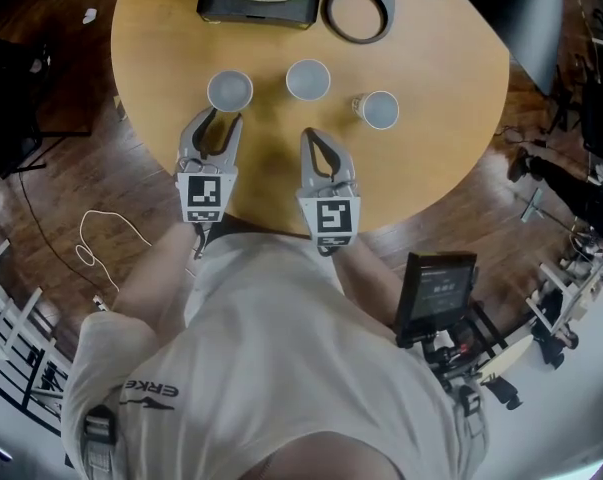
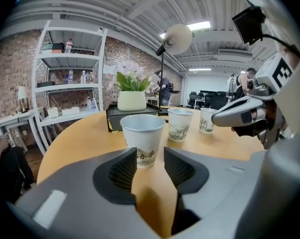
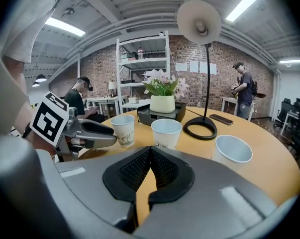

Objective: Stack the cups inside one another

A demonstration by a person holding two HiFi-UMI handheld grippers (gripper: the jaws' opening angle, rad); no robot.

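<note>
Two grippers are held side by side over the near part of the round table (image 1: pixel 431 158), both pointed away toward the row of cups. The left gripper (image 1: pixel 217 124) is seen with its jaws part-way apart and nothing between the pads. The right gripper (image 1: pixel 309 138) is seen with its jaws closed together on nothing. Just beyond the left gripper's tips, and not touched, the left cup (image 1: pixel 229 91) is stood upright with its mouth up, so its long axis runs vertical, across the line of the jaws. In the left gripper view it is framed in the gap between them, a little toward the left jaw. The middle cup (image 1: pixel 308 79) is stood farther off, ahead of the right gripper, and the right cup (image 1: pixel 379 110) is set to the right of that, apart from both. No cup is nested in another yet. The left cup is judged the nearest target and the left hand the nearer to it; a short advance along the present line should bring its wall between the open pads. At the far side a black tray (image 1: pixel 259 6) of flowers and a lamp base (image 1: pixel 359 8) are set apart from the cups.
</note>
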